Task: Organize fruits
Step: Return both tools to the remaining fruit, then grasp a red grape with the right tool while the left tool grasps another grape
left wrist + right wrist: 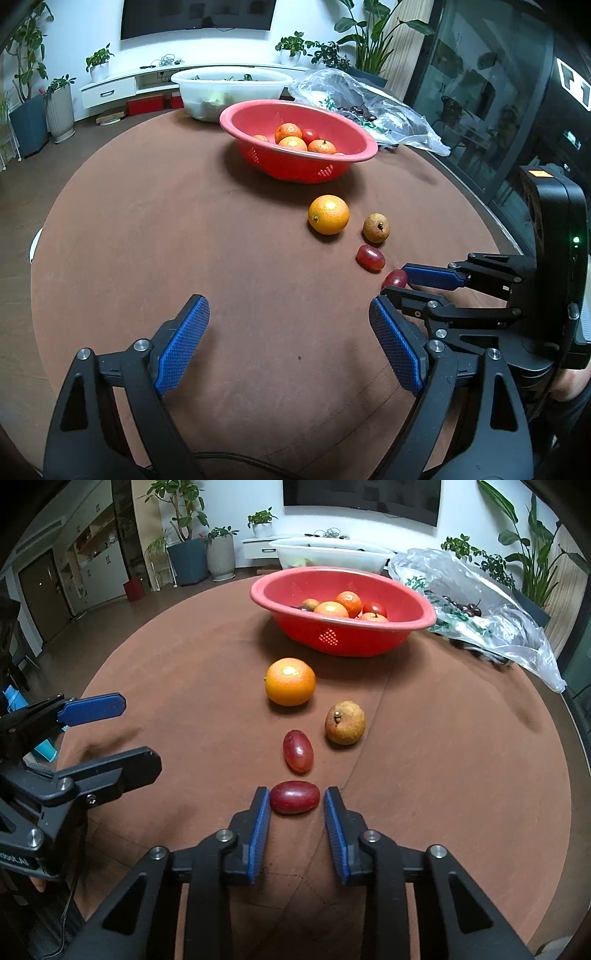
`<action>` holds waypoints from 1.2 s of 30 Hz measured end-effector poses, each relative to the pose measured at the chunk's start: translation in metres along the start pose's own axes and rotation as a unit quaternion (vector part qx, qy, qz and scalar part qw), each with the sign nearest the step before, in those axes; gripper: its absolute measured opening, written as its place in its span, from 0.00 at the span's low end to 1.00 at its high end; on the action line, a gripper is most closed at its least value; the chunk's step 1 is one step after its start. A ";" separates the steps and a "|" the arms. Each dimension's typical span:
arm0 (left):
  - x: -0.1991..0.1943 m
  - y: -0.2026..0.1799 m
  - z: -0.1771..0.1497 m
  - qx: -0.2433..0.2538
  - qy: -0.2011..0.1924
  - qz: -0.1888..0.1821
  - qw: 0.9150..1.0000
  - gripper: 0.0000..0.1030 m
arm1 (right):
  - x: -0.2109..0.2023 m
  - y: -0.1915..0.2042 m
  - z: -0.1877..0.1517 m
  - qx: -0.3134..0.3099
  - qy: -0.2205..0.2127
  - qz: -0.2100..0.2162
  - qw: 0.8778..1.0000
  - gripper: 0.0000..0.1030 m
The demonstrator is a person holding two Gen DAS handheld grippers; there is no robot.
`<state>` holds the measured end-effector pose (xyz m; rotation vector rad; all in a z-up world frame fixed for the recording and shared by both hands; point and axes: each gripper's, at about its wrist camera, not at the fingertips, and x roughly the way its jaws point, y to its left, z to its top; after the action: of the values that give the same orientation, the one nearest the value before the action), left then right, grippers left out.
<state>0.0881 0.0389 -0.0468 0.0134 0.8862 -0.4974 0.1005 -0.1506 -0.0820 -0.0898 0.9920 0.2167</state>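
Progress: several oranges and a red fruit are already held in the red basket (pixel 343 590); the task is judged partly done.

Outstanding, four fruits laid out on the brown table (pixel 461 757), listed outward from the basket:
- an orange (pixel 290 681), just in front of the basket;
- a brown pear (pixel 345 722), nearer than the orange and off to its right;
- a red grape (pixel 298 751), beside the pear on its left;
- a second red grape (pixel 294 797), farthest from the basket.

Right gripper (pixel 295 805): angled down at the table, fingers drawn in around the second grape; the left pad is seen touching it, a slight gap shows on the other side, so a firm clamp cannot be confirmed.

Left gripper (pixel 291 343): held low over bare cloth, well short of the basket, fingers wide apart, nothing between them.
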 end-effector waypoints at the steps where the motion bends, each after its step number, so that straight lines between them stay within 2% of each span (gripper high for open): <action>1: 0.000 0.000 0.000 0.001 0.000 0.000 1.000 0.86 | 0.000 0.000 0.000 -0.001 0.000 0.000 1.000 0.30; 10: 0.002 -0.002 0.000 0.004 0.003 0.001 1.000 0.86 | -0.002 0.000 -0.002 -0.007 -0.004 0.000 1.000 0.28; 16: 0.006 -0.009 0.004 0.018 0.010 0.000 1.000 0.86 | -0.010 -0.011 -0.005 0.023 -0.009 0.025 0.999 0.28; 24: 0.032 -0.050 0.029 0.090 0.024 -0.003 0.996 0.86 | -0.024 -0.036 -0.012 0.063 -0.024 0.021 0.998 0.28; 29: 0.059 -0.072 0.043 0.137 0.052 -0.005 0.989 0.85 | -0.033 -0.055 -0.015 0.088 -0.034 0.015 0.995 0.28; 30: 0.062 -0.075 0.043 0.141 0.055 -0.007 0.988 0.83 | -0.034 -0.059 -0.016 0.094 -0.035 0.014 0.995 0.28; 32: 0.071 -0.078 0.044 0.150 0.066 -0.010 0.986 0.73 | -0.035 -0.062 -0.017 0.100 -0.037 0.015 0.994 0.28; 36: 0.083 -0.079 0.046 0.158 0.080 -0.010 0.984 0.64 | -0.035 -0.066 -0.019 0.105 -0.039 0.022 0.993 0.28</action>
<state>0.1327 -0.0748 -0.0641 0.3386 0.9568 -0.6596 0.0812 -0.2227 -0.0646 0.1326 0.9342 0.1543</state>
